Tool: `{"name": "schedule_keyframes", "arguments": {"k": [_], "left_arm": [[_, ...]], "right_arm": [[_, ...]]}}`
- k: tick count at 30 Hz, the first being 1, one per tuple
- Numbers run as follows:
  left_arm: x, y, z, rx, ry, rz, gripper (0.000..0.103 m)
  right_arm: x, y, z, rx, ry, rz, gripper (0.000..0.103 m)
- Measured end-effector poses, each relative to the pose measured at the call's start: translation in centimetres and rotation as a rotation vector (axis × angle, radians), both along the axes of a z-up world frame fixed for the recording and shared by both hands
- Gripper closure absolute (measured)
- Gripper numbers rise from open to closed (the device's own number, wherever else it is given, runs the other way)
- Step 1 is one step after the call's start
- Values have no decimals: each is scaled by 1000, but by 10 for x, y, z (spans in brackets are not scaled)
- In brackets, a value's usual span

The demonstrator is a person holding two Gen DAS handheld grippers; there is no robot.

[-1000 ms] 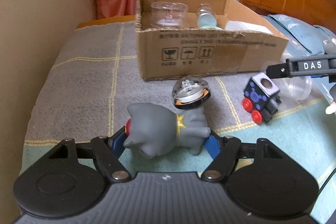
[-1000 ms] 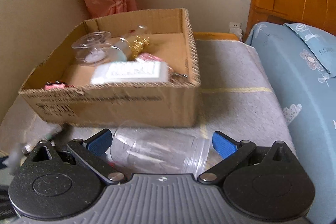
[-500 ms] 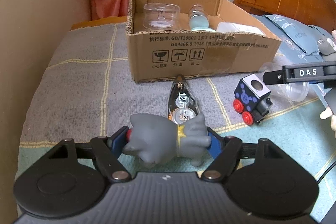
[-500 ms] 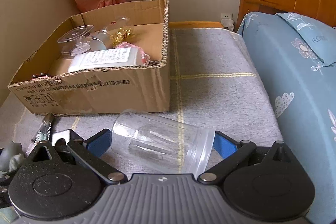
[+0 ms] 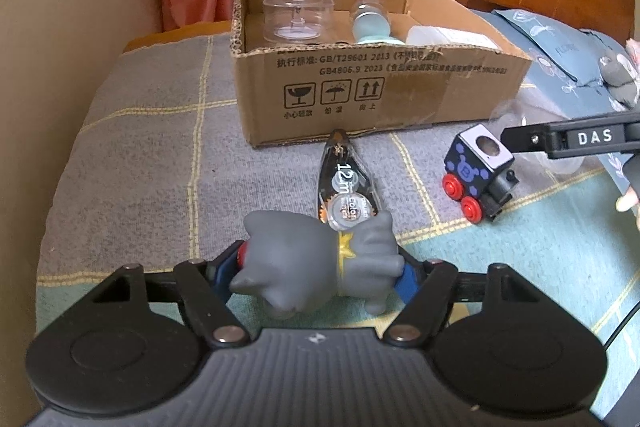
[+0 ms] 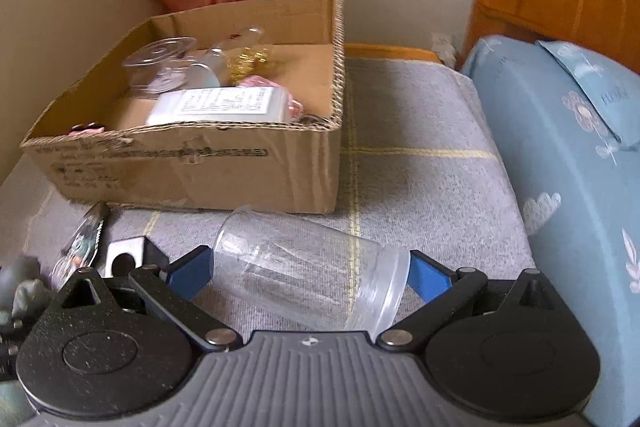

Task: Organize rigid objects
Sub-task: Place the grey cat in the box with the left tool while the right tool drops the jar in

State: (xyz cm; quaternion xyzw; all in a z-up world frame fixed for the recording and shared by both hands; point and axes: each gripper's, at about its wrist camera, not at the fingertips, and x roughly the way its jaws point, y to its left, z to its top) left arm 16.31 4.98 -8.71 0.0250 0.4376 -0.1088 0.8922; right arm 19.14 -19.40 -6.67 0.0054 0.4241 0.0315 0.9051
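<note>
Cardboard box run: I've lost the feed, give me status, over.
Left gripper closing on grey cat toy. Right gripper around clear jar. Correction tape lies before cardboard box.

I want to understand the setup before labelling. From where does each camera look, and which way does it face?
Left wrist: sits on the left hand-held gripper, looks forward and down over the bed at the box; its own blue fingers closing around a grey toy; the right hand-held gripper's arm enters at right.
Right wrist: sits on the right hand-held gripper, faces the box from the other side; its fingers flank a clear jar.
Shared: the box, toy train, tape dispenser.
</note>
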Motion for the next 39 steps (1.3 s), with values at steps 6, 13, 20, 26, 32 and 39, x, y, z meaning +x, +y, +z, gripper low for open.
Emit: {"name": "schedule_keyframes", "arguments": {"k": [6, 13, 20, 26, 32, 39], "left_arm": [[-5, 0, 11, 7, 10, -30, 31], [-12, 1, 28, 12, 6, -60, 31], [-15, -2, 50, 3, -10, -90, 31], [-9, -8, 69, 0, -33, -117, 31], [18, -17, 92, 4, -80, -139, 31], [76, -30, 108, 17, -130, -127, 31]], "right_arm": [[-13, -3, 10, -12, -25, 89, 1], [-28, -5, 28, -12, -47, 169, 1], [-39, -4, 45, -10, -70, 234, 1], [-45, 1, 58, -13, -86, 290, 1], [-41, 7, 78, -32, -121, 347, 1], [-25, 14, 96, -49, -168, 372, 1]]}}
